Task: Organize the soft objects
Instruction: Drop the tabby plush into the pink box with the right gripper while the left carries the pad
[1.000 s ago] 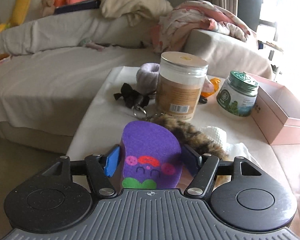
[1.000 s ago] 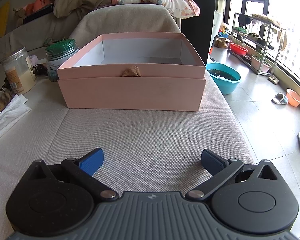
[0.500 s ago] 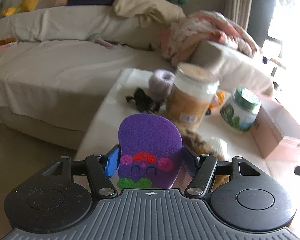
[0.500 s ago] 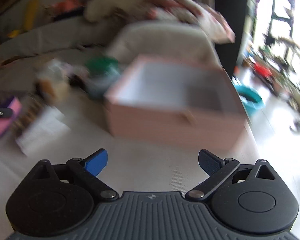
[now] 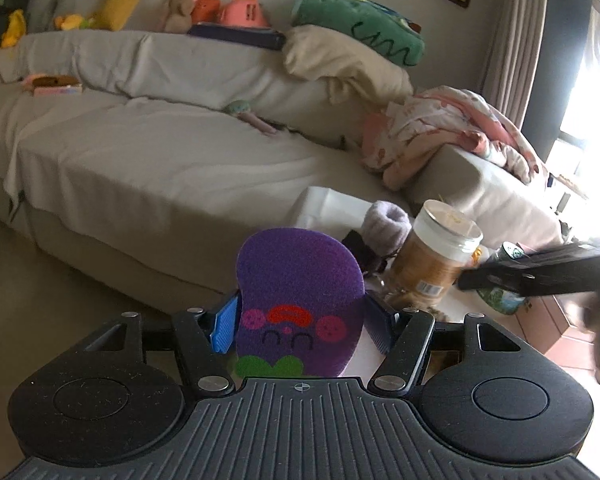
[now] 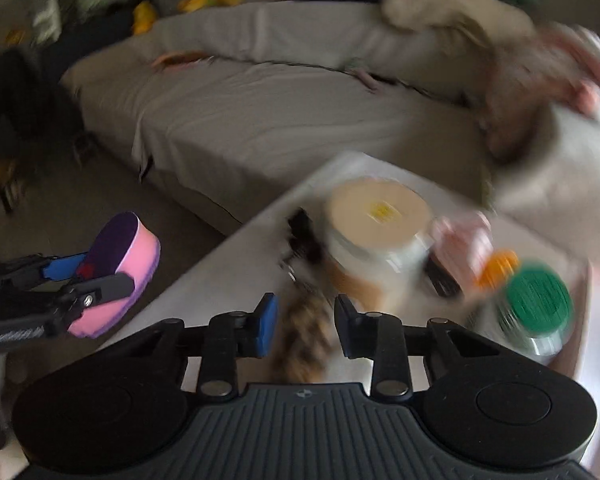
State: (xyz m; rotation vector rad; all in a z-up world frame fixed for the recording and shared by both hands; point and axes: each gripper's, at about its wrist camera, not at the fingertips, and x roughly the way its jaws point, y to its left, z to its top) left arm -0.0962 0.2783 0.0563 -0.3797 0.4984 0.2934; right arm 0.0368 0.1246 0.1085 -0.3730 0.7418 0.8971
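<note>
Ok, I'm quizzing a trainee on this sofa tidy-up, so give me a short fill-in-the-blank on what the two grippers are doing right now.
1. The left gripper is shut on a purple ____ with a smiling face.
2. In the right wrist view, that item's side layer is coloured ____.
3. The right gripper has its fingers either side of a furry, ____-patterned item, not yet closed on it.
4. The smaller jar has a ____ lid.

Missing words: sponge; pink; leopard; green

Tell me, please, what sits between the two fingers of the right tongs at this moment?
In the right wrist view, a furry leopard-print item lies in the gap of the right tongs, in front of the tan-lidded jar. Blur hides whether the fingers touch it.
</note>
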